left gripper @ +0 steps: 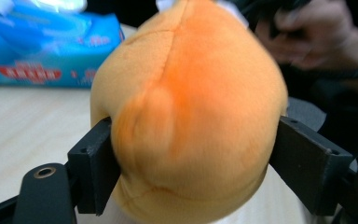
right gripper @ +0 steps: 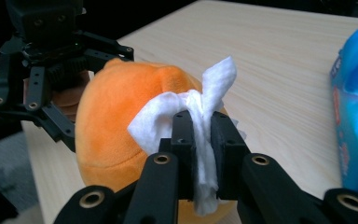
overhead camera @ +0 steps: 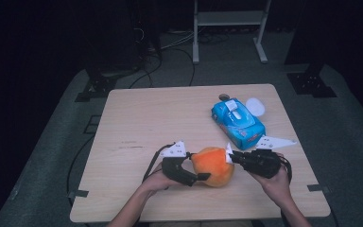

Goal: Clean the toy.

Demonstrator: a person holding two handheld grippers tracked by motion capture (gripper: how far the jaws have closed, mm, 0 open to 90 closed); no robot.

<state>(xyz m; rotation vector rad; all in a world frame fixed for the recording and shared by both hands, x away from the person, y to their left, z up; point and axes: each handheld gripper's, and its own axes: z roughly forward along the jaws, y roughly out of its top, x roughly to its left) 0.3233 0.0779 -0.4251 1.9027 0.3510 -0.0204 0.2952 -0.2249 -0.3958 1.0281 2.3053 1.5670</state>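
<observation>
An orange plush toy [overhead camera: 212,165] [left gripper: 186,107] [right gripper: 112,116] lies near the front edge of the wooden table [overhead camera: 146,118]. My left gripper [overhead camera: 197,166] [left gripper: 191,158] grips it from the left, one black jaw pressing into each side of the soft body. My right gripper [overhead camera: 231,157] [right gripper: 200,135] comes in from the right, shut on a crumpled white wipe [right gripper: 200,107] [overhead camera: 228,153]. The wipe rests against the toy's right side. In the right gripper view the left gripper [right gripper: 51,70] shows behind the toy.
A blue pack of wet wipes [overhead camera: 238,122] [left gripper: 42,51] [right gripper: 356,107] lies behind the toy toward the right. A round white lid [overhead camera: 255,106] sits beside it near the far right corner. A metal frame [overhead camera: 229,28] stands on the floor beyond the table.
</observation>
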